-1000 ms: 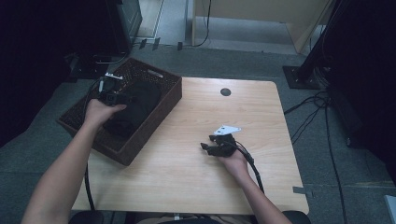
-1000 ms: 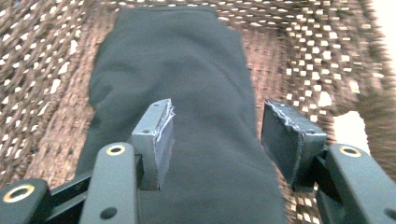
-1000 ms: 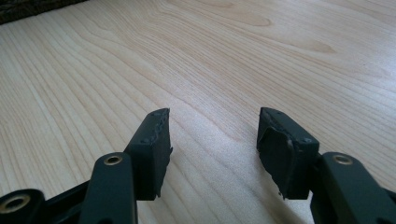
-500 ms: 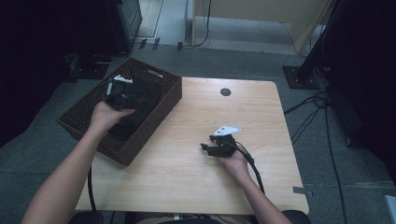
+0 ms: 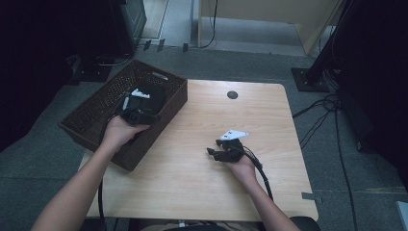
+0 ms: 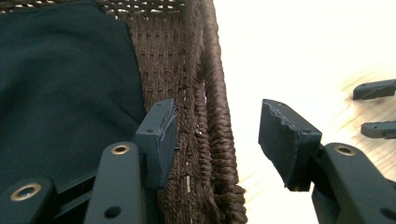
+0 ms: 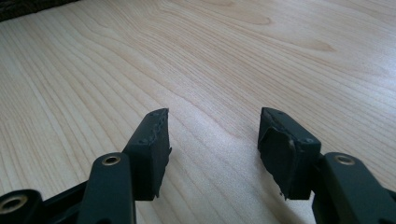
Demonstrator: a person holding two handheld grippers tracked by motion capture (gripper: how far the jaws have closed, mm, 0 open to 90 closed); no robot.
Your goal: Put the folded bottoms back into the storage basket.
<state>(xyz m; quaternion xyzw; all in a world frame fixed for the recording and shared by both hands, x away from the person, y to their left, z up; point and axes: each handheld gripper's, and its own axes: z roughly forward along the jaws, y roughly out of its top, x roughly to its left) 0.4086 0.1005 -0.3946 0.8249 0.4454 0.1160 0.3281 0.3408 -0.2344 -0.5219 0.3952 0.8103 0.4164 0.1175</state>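
A dark brown woven basket (image 5: 96, 113) sits at the table's left edge with a black cloth (image 5: 153, 95) inside. My left gripper (image 5: 155, 117) hovers over the basket's right wall (image 6: 187, 70), open. One jaw is inside above the black cloth (image 6: 60, 93), the other outside over the table. The rim lies between the jaws, untouched, and they have just been closing slightly. My right gripper (image 5: 211, 153) rests low over the wooden table (image 5: 202, 192), open, with bare wood (image 7: 233, 46) between its pads (image 7: 212, 123). The right gripper's jaw tips (image 6: 376, 109) also appear far off in the left gripper view.
A small black round insert (image 5: 232, 95) sits in the tabletop near its far edge. Cables (image 5: 327, 115) run over the grey floor to the right, beside a dark stand base (image 5: 310, 79). Dark furniture stands beyond the basket.
My left hand has carried its gripper from the basket's far left part toward the right and nearer wall, across the black cloth. The right gripper has stayed put.
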